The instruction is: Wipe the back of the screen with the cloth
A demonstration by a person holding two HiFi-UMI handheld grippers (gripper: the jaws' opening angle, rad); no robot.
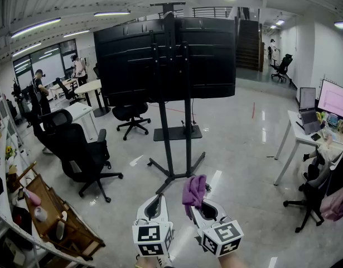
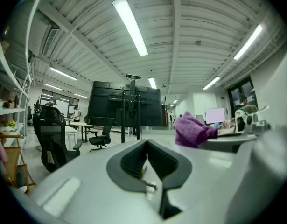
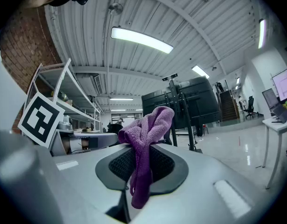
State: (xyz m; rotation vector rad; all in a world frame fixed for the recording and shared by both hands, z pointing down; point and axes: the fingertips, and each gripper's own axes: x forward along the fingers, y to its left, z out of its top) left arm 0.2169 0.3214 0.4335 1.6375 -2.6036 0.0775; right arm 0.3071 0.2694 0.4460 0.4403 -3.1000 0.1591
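The big black screen stands on a wheeled floor stand ahead of me, its back panel and mounting bars facing me. It also shows far off in the left gripper view as the screen and in the right gripper view as the screen. A purple cloth is pinched in my right gripper, bunched above the jaws and hanging through them as the cloth. My left gripper is shut with nothing in it, beside the right one; the cloth shows at its right.
Black office chairs stand left of the stand, another chair behind it. A white desk with a laptop and monitor is at right. A wooden rack and shelving line the near left. People stand at far left.
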